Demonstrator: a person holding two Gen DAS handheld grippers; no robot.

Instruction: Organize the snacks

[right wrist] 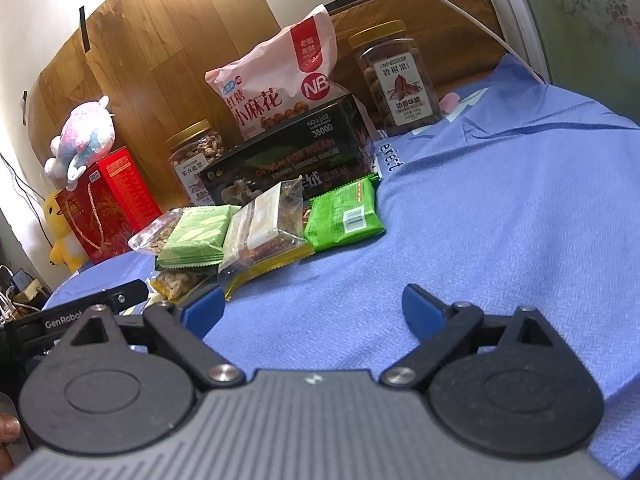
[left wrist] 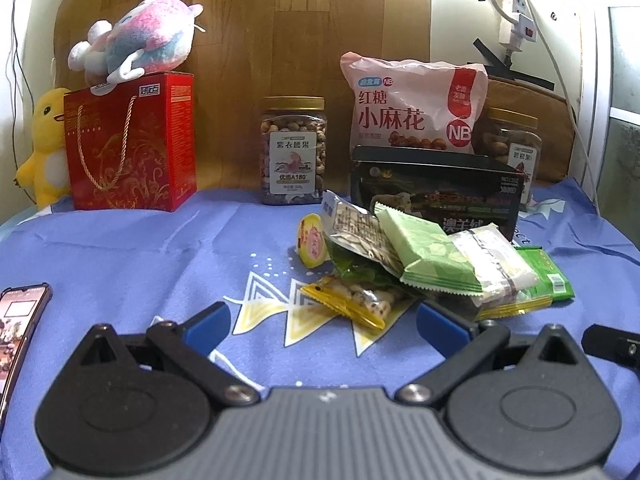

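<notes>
Your phone (left wrist: 18, 332) runs off the left edge of the left wrist view, its screen too blurred to read. Your second nut jar (left wrist: 516, 148) sits largely hidden behind the pink snack bag (left wrist: 412, 108) and the black box (left wrist: 436, 188); the yellow duck toy (left wrist: 46, 148) is half covered by the red gift box (left wrist: 128, 144). You see only edges of the lowest packets (left wrist: 360, 276) under the pile, contents unclear.

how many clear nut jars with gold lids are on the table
2. One jar stands by the wooden board, between the red box and the pink bag. The other jar stands past the pink bag, behind the black box's far end. More could be hidden behind them.
</notes>
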